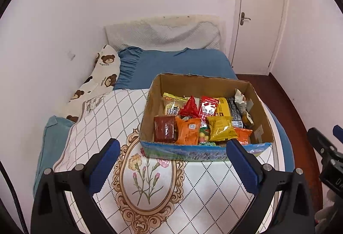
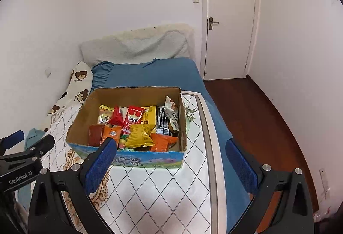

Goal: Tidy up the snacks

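Both the left gripper (image 1: 172, 155) and right gripper (image 2: 169, 155) hang wide apart, empty; at twelve o'clock, the brown cardboard snack box (image 1: 260, 109) — pinch one crinkly yellow packet (image 1: 221, 127) by its edge

We see the cardboard box (image 1: 205, 149) resting on a patterned cloth (image 1: 120, 118) spread over the bed (image 1: 182, 62), snack packets (image 1: 220, 129) heaped inside it. Pillows (image 1: 163, 35) lie at the far end, a door (image 1: 259, 17) to the far right, floor (image 2: 257, 118) on the right.

Both wrist views face snack box (image 1: 205, 118) (image 2: 128, 124), near.
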